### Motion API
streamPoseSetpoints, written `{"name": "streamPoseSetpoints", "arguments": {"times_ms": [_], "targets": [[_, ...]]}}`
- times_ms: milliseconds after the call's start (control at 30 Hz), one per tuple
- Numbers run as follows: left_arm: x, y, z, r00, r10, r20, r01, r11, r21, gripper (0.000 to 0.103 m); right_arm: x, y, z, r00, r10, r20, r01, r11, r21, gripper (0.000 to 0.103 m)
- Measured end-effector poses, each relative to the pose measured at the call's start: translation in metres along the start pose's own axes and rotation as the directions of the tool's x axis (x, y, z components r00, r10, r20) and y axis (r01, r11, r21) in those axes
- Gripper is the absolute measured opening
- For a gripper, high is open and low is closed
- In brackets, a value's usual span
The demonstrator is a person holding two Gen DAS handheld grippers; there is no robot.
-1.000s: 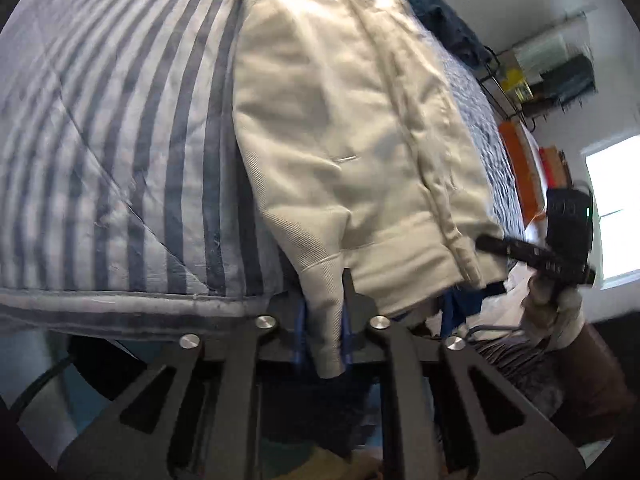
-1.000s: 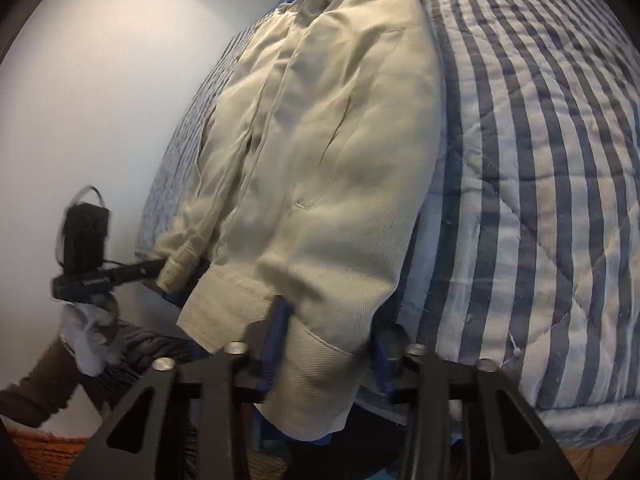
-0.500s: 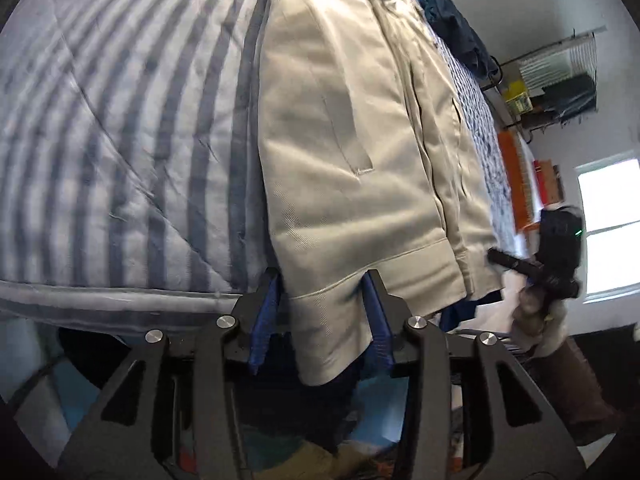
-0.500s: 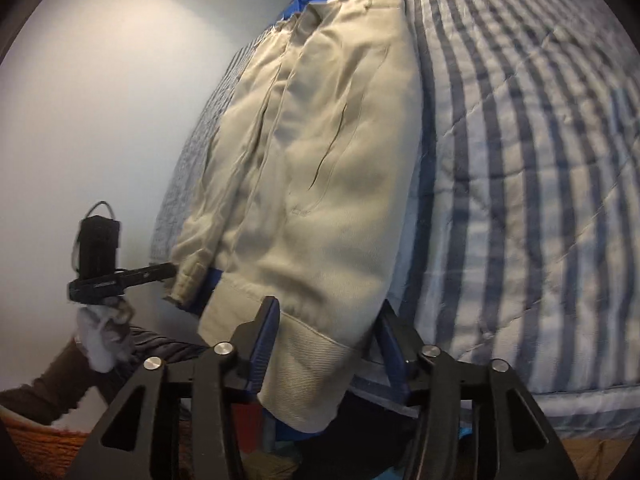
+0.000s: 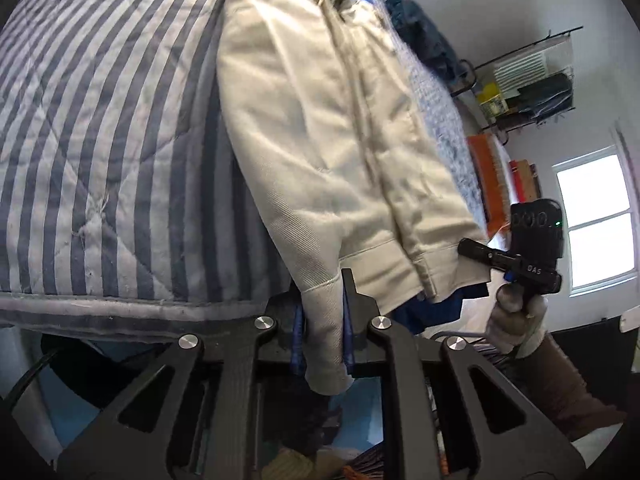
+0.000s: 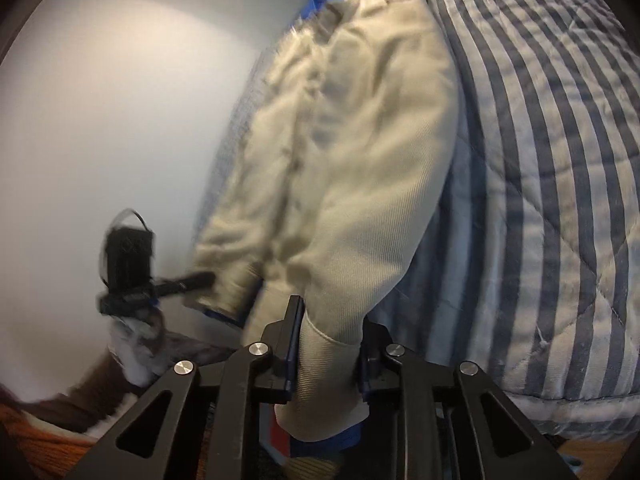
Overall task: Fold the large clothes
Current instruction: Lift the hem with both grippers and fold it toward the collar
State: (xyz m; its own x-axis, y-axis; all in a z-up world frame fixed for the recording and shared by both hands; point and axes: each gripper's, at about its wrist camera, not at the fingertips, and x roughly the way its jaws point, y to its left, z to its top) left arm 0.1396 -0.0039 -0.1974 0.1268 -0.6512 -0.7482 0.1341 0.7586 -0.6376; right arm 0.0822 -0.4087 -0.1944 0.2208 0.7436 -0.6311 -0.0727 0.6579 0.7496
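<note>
Both tools, open half a second ago, now pinch the beige jacket (image 5: 320, 128) hem at the bed (image 5: 100, 140) edge: left tool (image 5: 322, 320), right tool (image 6: 326, 344), marked "DAS".

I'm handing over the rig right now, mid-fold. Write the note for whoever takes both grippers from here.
Left gripper: shut on one hem corner of the beige jacket.
Right gripper: shut on the other hem corner.
The jacket lies lengthwise on the striped quilt, collar at the far end, hem overhanging the near edge.
Done: both hem corners gripped.
Left: no fold made yet. Probably carry the hem up toward the collar, lay it down, then release both.
</note>
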Motion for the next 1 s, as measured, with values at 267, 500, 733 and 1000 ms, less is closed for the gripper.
{"name": "streamPoseSetpoints", "arguments": {"times_ms": [267,500,733,1000], "targets": [[-0.029,-0.016,0.029,0.993,-0.068,0.100,0.069,0.998,-0.013,0.011,-0.024,0.013,0.033,0.994,0.039,0.101,-0.043,0.998,0.043,0.017],[-0.040,-0.019,0.078,0.981,-0.080,0.177,0.088,0.995,-0.040,0.011,-0.031,0.022,0.087,0.983,-0.001,0.183,-0.012,0.997,0.072,0.017],[-0.021,-0.009,0.125,0.983,-0.051,0.178,0.067,0.994,-0.087,0.011,-0.013,0.007,0.136,0.981,-0.062,0.182,0.044,0.993,0.105,0.016],[0.016,0.010,0.166,0.989,0.023,0.146,-0.005,0.993,-0.122,0.011,0.019,-0.016,0.176,0.984,-0.113,0.136,0.093,0.986,0.139,0.016]]}}
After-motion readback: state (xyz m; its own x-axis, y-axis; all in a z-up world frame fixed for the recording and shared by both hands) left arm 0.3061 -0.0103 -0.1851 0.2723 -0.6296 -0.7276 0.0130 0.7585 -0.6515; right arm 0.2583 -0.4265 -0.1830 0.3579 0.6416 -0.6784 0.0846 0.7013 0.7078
